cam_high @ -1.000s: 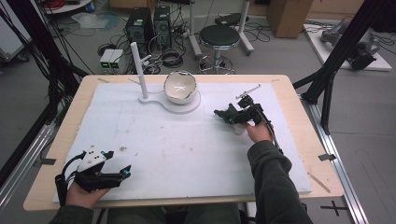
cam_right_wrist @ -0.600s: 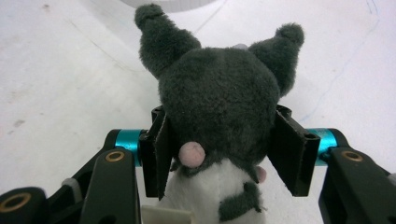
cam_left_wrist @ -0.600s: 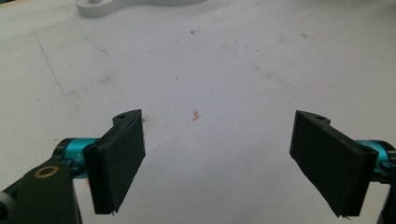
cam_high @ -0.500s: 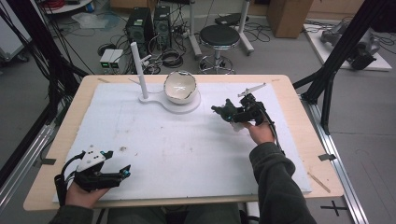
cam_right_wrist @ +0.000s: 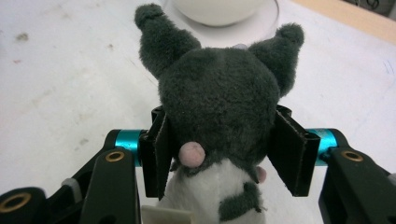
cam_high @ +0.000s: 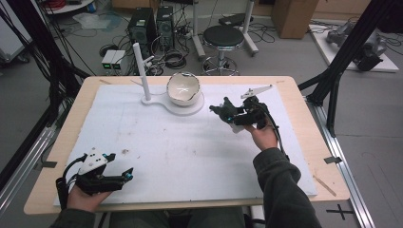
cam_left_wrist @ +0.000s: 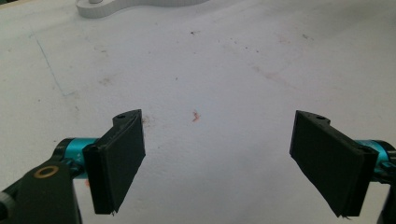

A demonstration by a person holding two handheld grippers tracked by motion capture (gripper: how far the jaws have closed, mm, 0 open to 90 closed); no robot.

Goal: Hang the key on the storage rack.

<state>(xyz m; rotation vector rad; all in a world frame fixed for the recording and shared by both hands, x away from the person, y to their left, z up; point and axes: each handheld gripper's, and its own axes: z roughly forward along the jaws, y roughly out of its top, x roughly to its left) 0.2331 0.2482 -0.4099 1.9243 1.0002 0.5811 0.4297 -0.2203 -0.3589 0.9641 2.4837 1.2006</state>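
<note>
A small dark grey plush toy [cam_right_wrist: 219,107] with two ears and a white belly is clamped between the jaws of my right gripper [cam_right_wrist: 217,154]. In the high view that right gripper [cam_high: 227,113] holds the plush toy [cam_high: 224,110] above the white mat, just right of a white bowl [cam_high: 183,89] on a white stand [cam_high: 190,107] with an upright post [cam_high: 140,71]. My left gripper [cam_high: 124,175] rests low at the table's near left corner, its jaws wide apart over bare mat [cam_left_wrist: 210,93] in the left gripper view, nothing between them.
A white mat [cam_high: 190,156] covers most of the wooden table [cam_high: 304,123]. The bowl's stand [cam_left_wrist: 140,7] shows at the top of the left gripper view. Beyond the table stand a black stool [cam_high: 223,35], computer towers [cam_high: 149,23] and cables on the floor.
My right gripper has carried the plush toy up and to the left, closer to the bowl. The left gripper has stayed where it was.
</note>
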